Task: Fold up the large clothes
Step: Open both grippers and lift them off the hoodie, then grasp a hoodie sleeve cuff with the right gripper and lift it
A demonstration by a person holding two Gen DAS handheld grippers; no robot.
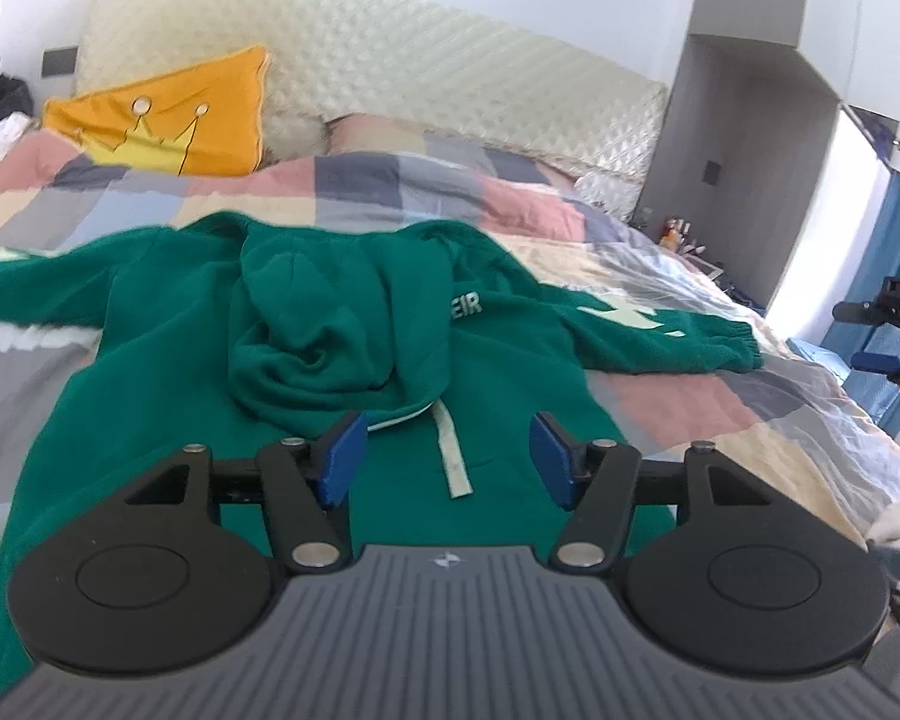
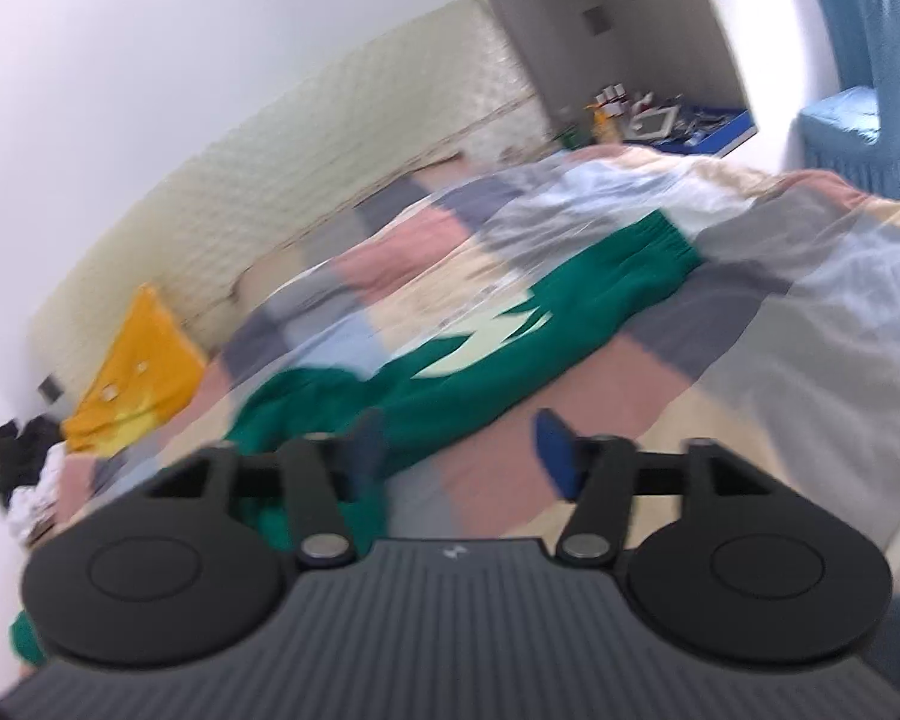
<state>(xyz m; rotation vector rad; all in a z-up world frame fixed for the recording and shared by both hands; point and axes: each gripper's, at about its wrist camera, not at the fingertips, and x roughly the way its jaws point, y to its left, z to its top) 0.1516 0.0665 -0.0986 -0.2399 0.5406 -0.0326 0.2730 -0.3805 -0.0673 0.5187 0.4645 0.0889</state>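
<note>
A large green hoodie (image 1: 168,324) lies spread flat on the bed, front up, hood (image 1: 330,324) bunched over the chest, a pale drawstring (image 1: 453,456) hanging down. Its sleeves stretch out left and right; the right sleeve (image 1: 660,336) ends in a ribbed cuff. My left gripper (image 1: 447,459) is open and empty, hovering above the chest below the hood. My right gripper (image 2: 459,450) is open and empty, above the quilt beside the right sleeve (image 2: 540,324), which bears a pale print. The right gripper also shows at the right edge of the left wrist view (image 1: 888,330).
A checked quilt (image 1: 510,192) covers the bed. An orange crown cushion (image 1: 168,120) leans on the padded headboard (image 1: 420,60). A cluttered bedside shelf (image 2: 660,120) stands by the wall. Dark clothes (image 2: 24,468) lie beside the bed's far side. Blue curtains (image 2: 870,60) hang at right.
</note>
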